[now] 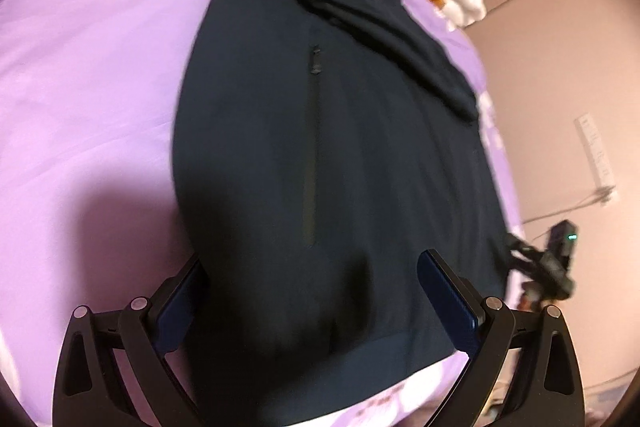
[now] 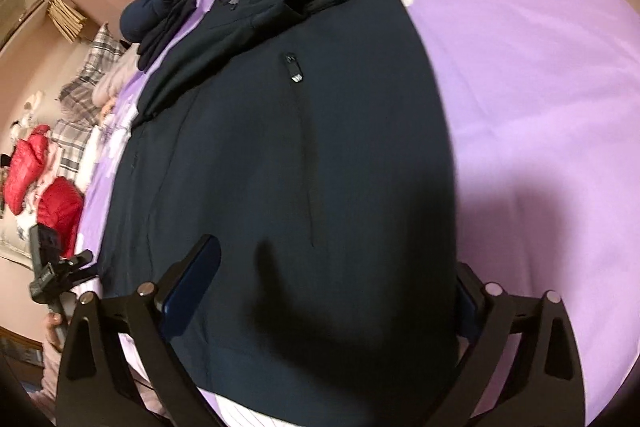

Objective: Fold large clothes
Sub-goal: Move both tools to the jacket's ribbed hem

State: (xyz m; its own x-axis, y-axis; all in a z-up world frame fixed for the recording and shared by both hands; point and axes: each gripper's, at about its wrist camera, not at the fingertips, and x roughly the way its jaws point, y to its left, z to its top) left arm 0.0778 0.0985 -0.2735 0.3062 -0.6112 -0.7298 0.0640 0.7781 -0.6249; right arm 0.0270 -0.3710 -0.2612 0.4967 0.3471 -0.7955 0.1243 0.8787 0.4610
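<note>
Jacket (image 1: pixel 320 147): flat on sheet (image 1: pixel 100 107), sleeve folded across at 12 o'clock.
Left gripper (image 1: pixel 316 299): spread wide, straddling hem.
Right gripper (image 2: pixel 336 291): spread wide likewise, nothing pinched.

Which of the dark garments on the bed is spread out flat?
The navy jacket with the zip pocket, lying flat under both open grippers. The other dark garment sits bunched up at the bedspread's far edge.
</note>
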